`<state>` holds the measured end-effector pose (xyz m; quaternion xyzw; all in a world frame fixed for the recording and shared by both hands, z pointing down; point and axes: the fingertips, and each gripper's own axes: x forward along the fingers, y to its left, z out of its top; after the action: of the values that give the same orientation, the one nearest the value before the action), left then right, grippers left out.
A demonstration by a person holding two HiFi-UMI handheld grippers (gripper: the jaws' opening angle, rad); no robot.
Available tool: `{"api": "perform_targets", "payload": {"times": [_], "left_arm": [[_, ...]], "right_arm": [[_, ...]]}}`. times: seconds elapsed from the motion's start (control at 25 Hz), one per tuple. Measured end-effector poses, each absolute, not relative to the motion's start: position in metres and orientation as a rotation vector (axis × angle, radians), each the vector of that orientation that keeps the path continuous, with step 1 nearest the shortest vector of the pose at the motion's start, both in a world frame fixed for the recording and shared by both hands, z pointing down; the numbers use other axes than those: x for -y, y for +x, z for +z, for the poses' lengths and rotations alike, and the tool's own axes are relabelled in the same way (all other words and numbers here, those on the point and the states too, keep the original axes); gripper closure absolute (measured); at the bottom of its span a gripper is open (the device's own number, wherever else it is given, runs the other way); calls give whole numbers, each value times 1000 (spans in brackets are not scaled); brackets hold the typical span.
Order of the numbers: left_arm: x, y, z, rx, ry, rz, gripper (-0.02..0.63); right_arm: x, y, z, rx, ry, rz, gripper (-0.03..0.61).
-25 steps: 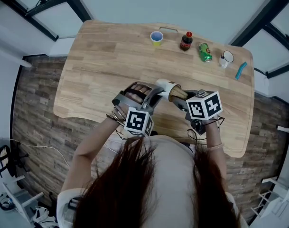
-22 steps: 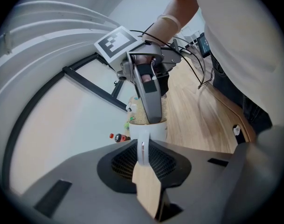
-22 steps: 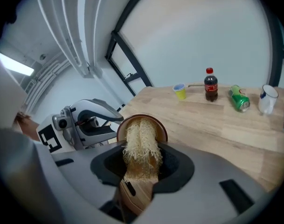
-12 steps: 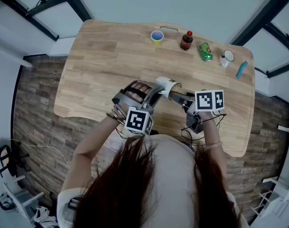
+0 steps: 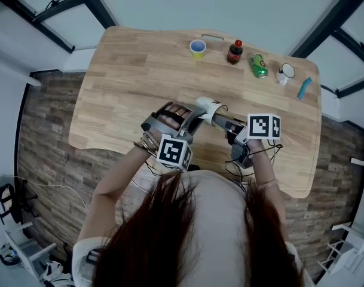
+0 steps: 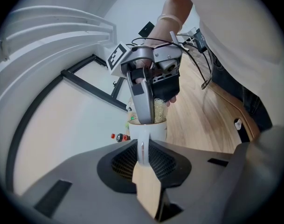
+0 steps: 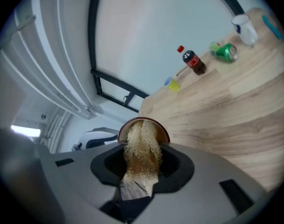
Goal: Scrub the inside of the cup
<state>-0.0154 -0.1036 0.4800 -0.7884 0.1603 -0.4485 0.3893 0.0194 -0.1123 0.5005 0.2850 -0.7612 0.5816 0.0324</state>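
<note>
Over the near edge of the wooden table [image 5: 122, 70], the right gripper [image 5: 226, 124] has pushed in from where it was a second ago. The straw-coloured scrubber [image 7: 142, 153], earlier showing between gripper and cup [image 5: 208, 108], is now almost buried in the cup's mouth. That reads as an inward stroke of a scrub well under way, with the cup's wall and floor probably being rubbed. The left gripper [image 6: 142, 155] has not shifted: its jaws are clamped narrow on the cup's handle and carry it on its side, mouth toward the right gripper. The right gripper's jaws are pinched tight on the scrubber's tail. The cup is smooth, glossy and white outside, brown inside, cylindrical with a loop handle. The scrubber is a coarse, frayed fibre bundle, likely springy. Along the table's far edge stand a small yellow cup [image 5: 197, 47], a dark bottle [image 5: 234, 51] and a green can [image 5: 258, 66], which lies on its side.
</note>
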Motion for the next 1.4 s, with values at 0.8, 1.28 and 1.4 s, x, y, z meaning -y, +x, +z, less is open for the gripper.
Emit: {"api": "perform_targets", "payload": {"times": [0.8, 1.28, 1.4], "left_arm": [[101, -13, 483, -367, -2027, -1150, 543], [100, -13, 487, -358, -2033, -1178, 543], [99, -14, 487, -357, -2033, -1181, 543]], "right_arm": [[104, 12, 500, 2235, 793, 339, 436], [101, 10, 506, 2133, 688, -52, 436], [101, 10, 506, 2155, 703, 8, 436]]}}
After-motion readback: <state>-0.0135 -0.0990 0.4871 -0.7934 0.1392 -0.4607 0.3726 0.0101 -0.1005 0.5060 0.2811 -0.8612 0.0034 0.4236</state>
